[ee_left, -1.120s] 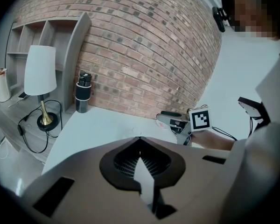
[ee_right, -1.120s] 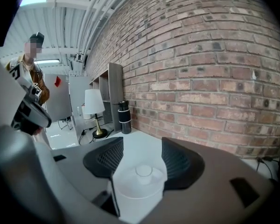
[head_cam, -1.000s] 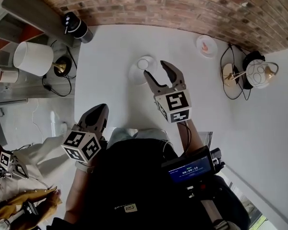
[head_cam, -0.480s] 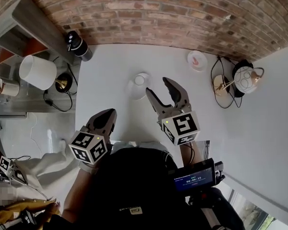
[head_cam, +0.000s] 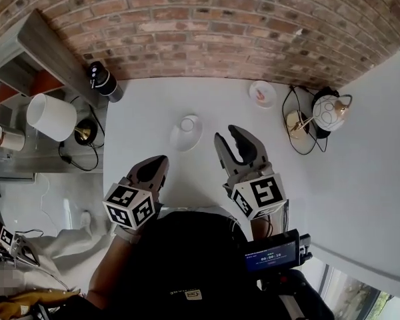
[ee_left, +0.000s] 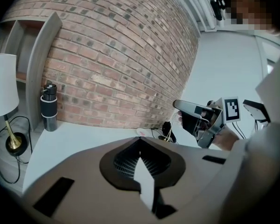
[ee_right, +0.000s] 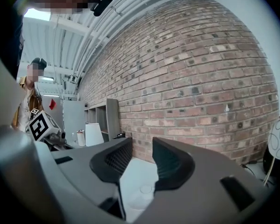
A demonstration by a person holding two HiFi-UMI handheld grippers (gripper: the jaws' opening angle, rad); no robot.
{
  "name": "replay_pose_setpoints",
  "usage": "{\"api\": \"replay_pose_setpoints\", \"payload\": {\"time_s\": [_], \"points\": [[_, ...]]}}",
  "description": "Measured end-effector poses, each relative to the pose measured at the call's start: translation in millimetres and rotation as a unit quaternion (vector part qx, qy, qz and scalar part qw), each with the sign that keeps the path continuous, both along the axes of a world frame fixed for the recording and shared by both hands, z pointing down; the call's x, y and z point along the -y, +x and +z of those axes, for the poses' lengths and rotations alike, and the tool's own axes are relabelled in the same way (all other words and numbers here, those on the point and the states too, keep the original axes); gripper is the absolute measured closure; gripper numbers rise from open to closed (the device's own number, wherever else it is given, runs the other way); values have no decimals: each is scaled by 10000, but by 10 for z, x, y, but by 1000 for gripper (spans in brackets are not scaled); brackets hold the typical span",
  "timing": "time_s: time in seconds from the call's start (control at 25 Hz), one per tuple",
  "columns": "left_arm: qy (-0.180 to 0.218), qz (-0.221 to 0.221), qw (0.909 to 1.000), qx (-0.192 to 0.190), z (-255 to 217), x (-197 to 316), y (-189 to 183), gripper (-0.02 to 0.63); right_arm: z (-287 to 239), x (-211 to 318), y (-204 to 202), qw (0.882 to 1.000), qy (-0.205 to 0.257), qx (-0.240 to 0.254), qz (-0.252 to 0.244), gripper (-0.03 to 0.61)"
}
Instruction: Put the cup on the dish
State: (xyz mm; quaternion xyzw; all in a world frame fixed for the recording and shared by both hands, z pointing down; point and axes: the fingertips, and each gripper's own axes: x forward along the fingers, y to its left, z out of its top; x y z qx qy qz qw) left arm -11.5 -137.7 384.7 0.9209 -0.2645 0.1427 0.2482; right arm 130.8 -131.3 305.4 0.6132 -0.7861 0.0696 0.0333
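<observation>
With the cup (head_cam: 187, 123) standing on the dish (head_cam: 179, 139) on the bench (head_cam: 141, 115), we have drawn the right claw (head_cam: 231, 137) back from it, its jaws just narrowing on nothing to a slim gap, while the left claw (head_cam: 157, 163) is closed and empty, so the task looks done.

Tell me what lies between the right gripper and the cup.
Only bare white table; the head view shows nothing else between the right gripper and the cup.

A black top (head_cam: 180, 259) is worn, a blue-lit screen unit (head_cam: 275, 253) is seen beside it, and the grey left gripper (head_cam: 155, 165) and right gripper (head_cam: 228, 136) are backed by black-and-white marker cubes (head_cam: 259, 197).
</observation>
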Motion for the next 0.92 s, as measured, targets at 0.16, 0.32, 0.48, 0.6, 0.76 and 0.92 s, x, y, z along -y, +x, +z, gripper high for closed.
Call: {"api": "replay_pose_setpoints", "payload": {"time_s": [0.16, 0.32, 0.48, 0.6, 0.76, 0.92], "points": [[45, 101, 9999, -54, -33, -12, 78, 609, -23, -73, 48, 9999, 9, -44, 101, 442], [47, 143, 9998, -112, -63, -25, 115, 609, -39, -120, 81, 9998, 11, -43, 173, 440], [52, 159, 9998, -131, -75, -54, 119, 609, -45, -163, 104, 9997, 9, -38, 243, 441], [42, 162, 9998, -132, -78, -90, 117, 609, -31, -192, 117, 9996, -32, -3, 273, 440], [2, 152, 9998, -123, -44, -140, 85, 609, 10, -232, 109, 9995, -88, 31, 294, 440], [0, 123, 9998, -137, -26, -144, 65, 609, 32, -240, 105, 9995, -92, 44, 309, 440]]}}
